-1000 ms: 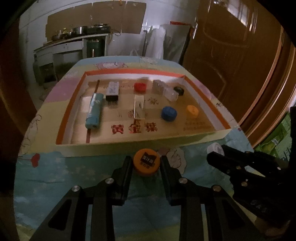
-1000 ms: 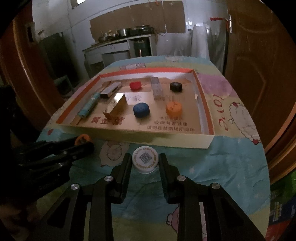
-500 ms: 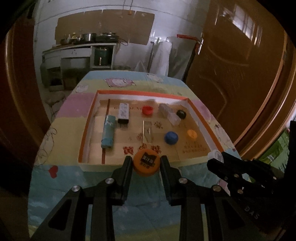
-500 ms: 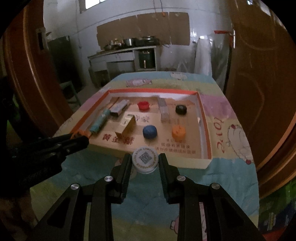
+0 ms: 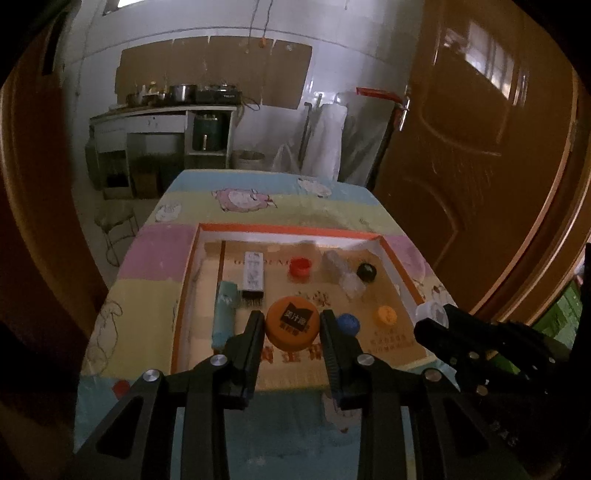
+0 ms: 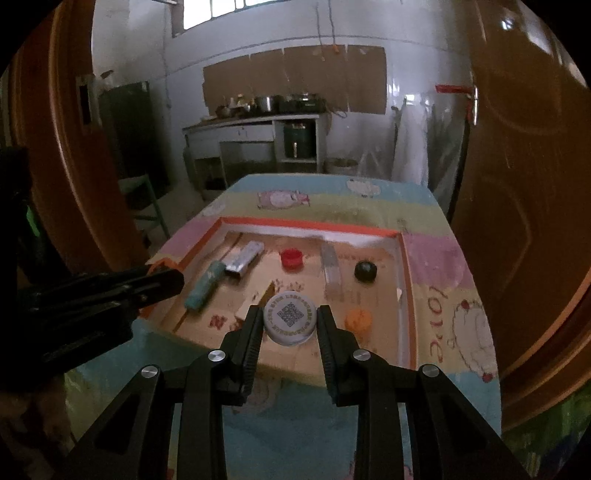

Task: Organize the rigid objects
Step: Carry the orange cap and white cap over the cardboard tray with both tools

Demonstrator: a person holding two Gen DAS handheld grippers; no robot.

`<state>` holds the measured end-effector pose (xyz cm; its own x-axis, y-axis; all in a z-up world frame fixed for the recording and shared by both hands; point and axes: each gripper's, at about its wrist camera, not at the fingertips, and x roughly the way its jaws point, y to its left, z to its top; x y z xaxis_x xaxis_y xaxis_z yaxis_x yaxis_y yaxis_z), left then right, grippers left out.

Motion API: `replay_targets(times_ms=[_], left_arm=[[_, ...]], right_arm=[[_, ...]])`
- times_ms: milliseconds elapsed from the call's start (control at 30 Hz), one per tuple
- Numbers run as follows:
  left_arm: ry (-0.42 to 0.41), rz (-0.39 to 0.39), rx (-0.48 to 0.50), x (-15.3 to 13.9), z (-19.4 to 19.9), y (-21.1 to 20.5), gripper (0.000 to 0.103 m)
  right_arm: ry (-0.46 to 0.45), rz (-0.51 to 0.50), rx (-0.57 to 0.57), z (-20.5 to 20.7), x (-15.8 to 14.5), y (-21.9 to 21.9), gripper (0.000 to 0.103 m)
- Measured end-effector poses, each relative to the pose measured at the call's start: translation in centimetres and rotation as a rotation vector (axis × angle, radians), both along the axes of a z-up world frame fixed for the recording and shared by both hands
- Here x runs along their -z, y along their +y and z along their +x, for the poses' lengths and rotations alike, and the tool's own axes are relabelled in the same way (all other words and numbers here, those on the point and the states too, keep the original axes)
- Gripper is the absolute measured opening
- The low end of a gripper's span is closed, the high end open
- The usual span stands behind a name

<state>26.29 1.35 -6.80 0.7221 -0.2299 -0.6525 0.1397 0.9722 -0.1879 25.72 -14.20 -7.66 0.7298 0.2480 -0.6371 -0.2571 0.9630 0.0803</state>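
The left gripper (image 5: 292,325) clamps an orange bottle cap (image 5: 293,328), held above the near end of the shallow cardboard tray (image 5: 295,233). The right gripper (image 6: 289,322) pinches a white QR-printed cap (image 6: 289,317) over the same tray, near the small orange cap (image 6: 357,320).

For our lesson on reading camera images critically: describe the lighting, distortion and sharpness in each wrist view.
Left wrist view: dim, warm light; fisheye bends the door and walls; the orange cap in the left gripper is sharp, its label visible. Right wrist view: bright window glare at top, the tray contents slightly soft, the white cap in the right gripper sharper, QR code visible.
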Motion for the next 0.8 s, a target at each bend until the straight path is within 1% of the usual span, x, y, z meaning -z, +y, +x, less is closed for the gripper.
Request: replay_targets(times_ms=[300,600,800], left_arm=[[0.004,0.011,-0.019,0.1,1.8,0.3,0.031],[0.023,0.018,-0.029,0.6,3.8,0.5,0.031],[0.048,0.017,-0.032,1.7,5.0,0.6,0.031]], right_arm=[[-0.040,-0.010,-0.022,2.3,-1.2,1.0,0.031],[-0.037,-0.023,-0.035,4.6,-0.7,1.8,0.031],[-0.026,-0.032,-0.036,6.2,0.1,1.9,0.031]])
